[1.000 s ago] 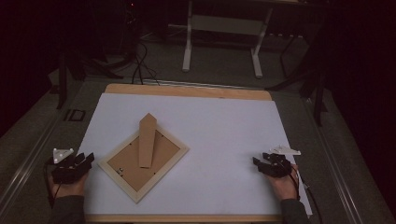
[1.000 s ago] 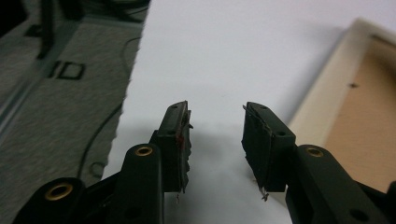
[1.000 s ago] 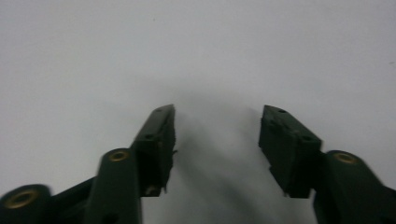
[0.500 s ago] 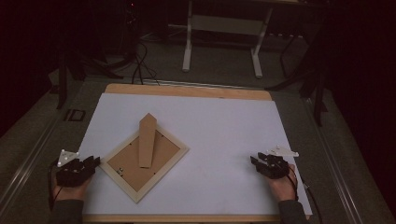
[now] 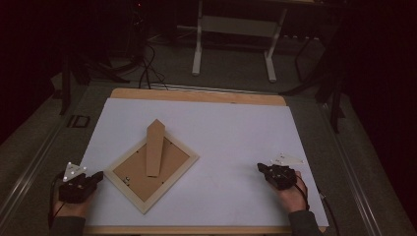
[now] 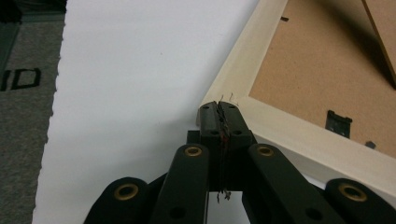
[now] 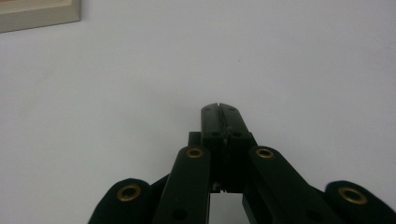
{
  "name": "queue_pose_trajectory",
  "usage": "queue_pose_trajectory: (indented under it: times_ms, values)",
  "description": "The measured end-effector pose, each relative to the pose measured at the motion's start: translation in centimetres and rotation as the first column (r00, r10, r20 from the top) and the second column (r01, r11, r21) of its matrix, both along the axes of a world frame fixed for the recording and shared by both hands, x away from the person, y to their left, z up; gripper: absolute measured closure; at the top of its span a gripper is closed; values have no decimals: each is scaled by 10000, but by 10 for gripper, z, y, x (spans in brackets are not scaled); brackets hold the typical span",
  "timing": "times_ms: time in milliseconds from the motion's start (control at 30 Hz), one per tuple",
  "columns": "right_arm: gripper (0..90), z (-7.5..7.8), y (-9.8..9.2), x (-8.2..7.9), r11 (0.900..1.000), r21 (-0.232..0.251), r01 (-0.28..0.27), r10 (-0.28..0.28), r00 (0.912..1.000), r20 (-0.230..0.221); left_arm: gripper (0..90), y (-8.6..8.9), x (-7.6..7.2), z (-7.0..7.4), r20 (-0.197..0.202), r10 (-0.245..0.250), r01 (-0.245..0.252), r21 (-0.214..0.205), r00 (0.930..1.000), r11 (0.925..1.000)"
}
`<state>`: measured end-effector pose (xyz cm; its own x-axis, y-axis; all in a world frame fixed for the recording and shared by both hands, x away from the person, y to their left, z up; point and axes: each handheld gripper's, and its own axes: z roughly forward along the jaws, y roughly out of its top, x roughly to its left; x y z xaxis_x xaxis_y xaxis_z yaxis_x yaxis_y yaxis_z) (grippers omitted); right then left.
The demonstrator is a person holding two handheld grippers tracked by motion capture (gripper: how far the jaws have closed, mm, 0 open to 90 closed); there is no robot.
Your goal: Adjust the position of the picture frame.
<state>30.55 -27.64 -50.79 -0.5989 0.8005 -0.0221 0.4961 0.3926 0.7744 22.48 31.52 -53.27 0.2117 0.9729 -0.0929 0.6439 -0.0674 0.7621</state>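
A pale wooden picture frame point(image 5: 151, 170) lies face down, turned diamond-wise, on the white desk point(image 5: 231, 132), left of centre, brown stand raised. Left claw point(image 6: 219, 108), jaws pressed together empty, reaches its left corner; right claw point(image 7: 219, 108), likewise closed, sits near right.

Frame: picture frame point(image 5: 152, 174) lies face down on the white sheet point(image 5: 231, 128), left of middle, stand point(image 5: 155, 147) on its back.
Left gripper point(image 5: 98, 176): just beside the frame's left corner.
Right gripper point(image 5: 261, 168): well apart, right side.
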Motion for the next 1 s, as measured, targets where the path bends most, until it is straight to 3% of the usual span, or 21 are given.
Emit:
queue_pose_trajectory:
  times_ms: [233,500,800,1000]
  values:
    - [896,1,0,0,9995,311,63,-62,10000,-15,900,1,-6,-5,-330,-376,378,50,9987,9993]
    - [895,2,1,0,9993,371,49,-52,10000,69,900,0,-7,-7,-400,-714,710,-129,9966,9974]
    - [895,5,3,-1,9990,421,-152,144,9997,185,900,-6,-5,-8,-452,-1084,1088,60,9931,9940]
    - [895,5,9,0,9988,356,-323,317,9993,177,900,-6,-5,-8,-436,-1199,1199,-34,9918,9928]
